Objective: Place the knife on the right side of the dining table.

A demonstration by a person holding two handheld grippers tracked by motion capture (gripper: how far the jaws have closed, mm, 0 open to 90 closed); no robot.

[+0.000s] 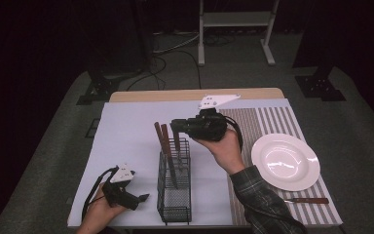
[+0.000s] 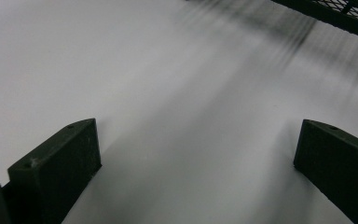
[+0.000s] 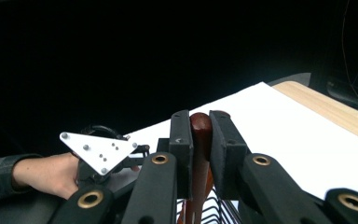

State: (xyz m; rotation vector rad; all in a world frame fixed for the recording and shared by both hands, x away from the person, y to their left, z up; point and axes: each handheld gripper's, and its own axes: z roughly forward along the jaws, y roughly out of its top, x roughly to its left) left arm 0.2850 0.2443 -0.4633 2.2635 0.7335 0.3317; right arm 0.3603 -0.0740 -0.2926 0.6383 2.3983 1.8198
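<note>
Wooden-handled utensil (image 3: pixel 200 140): clamped at its rounded handle end by right tool (image 3: pixel 200 135), standing upright in wire basket (image 1: pixel 175 192) at mid tabletop (image 1: pixel 126 146). Working end hidden among the wires; type cannot be told. Handle reddish-brown, smooth, glossy; judged stiff, light, somewhat slippery under flat pads. Grip sits at the very tip, so likely to swing or slip; safer a little lower on the handle. Two more handles (image 1: pixel 161 139) lean beside it in the basket. Basket black, thin mesh, rectangular, probably light and apt to shift. Left tool (image 1: pixel 139 199) spread open, holding nothing, low over white sheet, just left of the basket. White plate (image 1: pixel 285 162) and knife (image 1: pixel 306 200) lie on striped mat (image 1: pixel 272 122).
</note>
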